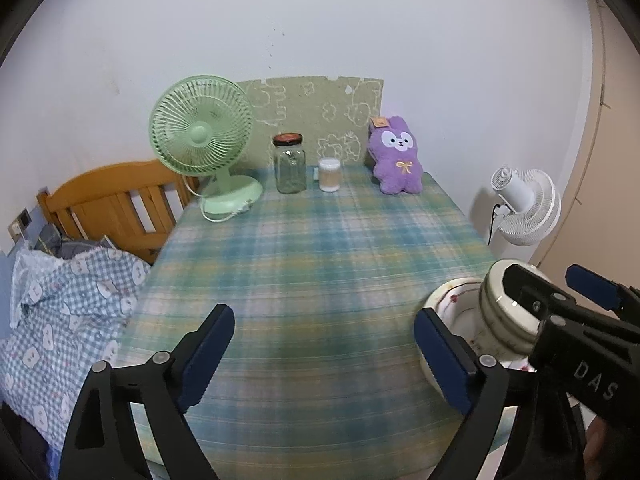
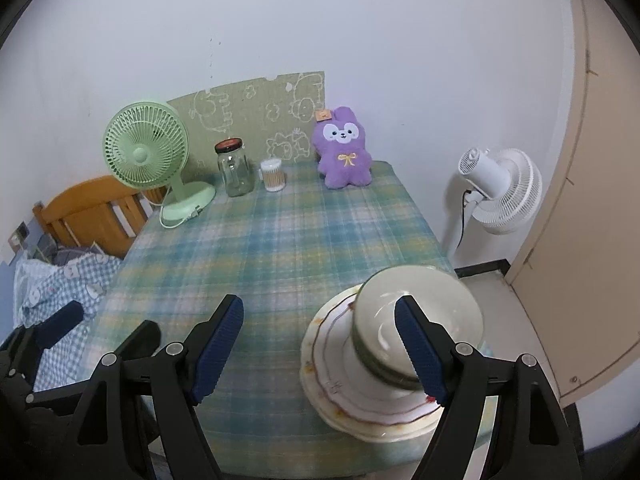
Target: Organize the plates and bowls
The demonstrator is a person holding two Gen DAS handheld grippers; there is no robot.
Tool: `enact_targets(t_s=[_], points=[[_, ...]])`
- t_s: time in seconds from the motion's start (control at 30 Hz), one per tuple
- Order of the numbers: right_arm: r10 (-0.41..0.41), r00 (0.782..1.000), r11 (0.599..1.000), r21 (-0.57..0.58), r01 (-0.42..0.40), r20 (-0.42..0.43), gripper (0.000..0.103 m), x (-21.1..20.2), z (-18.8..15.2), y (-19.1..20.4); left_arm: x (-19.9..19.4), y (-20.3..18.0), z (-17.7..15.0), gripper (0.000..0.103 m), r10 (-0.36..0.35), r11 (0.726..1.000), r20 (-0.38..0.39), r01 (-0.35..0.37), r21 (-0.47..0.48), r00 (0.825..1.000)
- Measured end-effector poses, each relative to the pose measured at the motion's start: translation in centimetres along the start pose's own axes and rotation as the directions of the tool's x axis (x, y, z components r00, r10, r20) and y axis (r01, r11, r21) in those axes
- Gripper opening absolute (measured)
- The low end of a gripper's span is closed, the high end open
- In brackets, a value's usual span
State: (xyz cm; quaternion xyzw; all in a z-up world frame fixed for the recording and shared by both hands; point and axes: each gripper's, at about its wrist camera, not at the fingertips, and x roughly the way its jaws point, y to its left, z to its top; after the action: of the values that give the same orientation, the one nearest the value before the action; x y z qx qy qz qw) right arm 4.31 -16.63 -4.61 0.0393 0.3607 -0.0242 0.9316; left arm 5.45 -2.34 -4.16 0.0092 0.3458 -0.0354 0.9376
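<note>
Right now you are working over the table [image 2: 280, 240], its plaid cloth bare across the middle, with a green fan [image 2: 146, 152], a jar [image 2: 235, 168] and a purple plush [image 2: 344, 148] lining the far edge. Sitting near the table's near right corner is the stack: plates [image 2: 340, 380] at the bottom, bowls [image 2: 416, 312] nested on top of them. Your right gripper [image 2: 320, 350] is hovering just left of that stack, jaws standing wide and holding nothing; its right finger is showing in front of the bowls, and I cannot tell whether it is touching them. Your left gripper [image 1: 324, 356] is hanging over bare cloth, also spread wide and empty. Judging by this, the stacking is looking done and you are at the release step. Next, be checking that the bowls are sitting level, then clear both tools away without nudging the pile.
</note>
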Motion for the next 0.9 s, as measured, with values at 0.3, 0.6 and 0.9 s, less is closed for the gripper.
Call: enact_targets(t_s=[0.3, 0.6, 0.9], points=[[-0.06, 0.998, 0.998, 0.029, 0.06, -0.02, 0.081, -0.4, -3.5, 3.0, -1.0, 4.3, -2.5, 0.095, 0.012, 0.999, 0.028, -0.013, 0.044, 1.0], [-0.035, 0.999, 0.999, -0.01, 0.035, 0.027, 0.083, -1.0, -5.4, 4.4, -1.0, 6.3, -4.6, 0.095, 0.051, 0.998, 0.055, -0.053, 0.02, 0.997], [0.001, 0.998, 0.999, -0.035, 0.002, 0.069, 0.085, -1.5, -8.2, 4.2, -1.5, 6.3, -7.0, 0.096, 0.069, 0.997, 0.075, -0.066, -0.041, 0.995]])
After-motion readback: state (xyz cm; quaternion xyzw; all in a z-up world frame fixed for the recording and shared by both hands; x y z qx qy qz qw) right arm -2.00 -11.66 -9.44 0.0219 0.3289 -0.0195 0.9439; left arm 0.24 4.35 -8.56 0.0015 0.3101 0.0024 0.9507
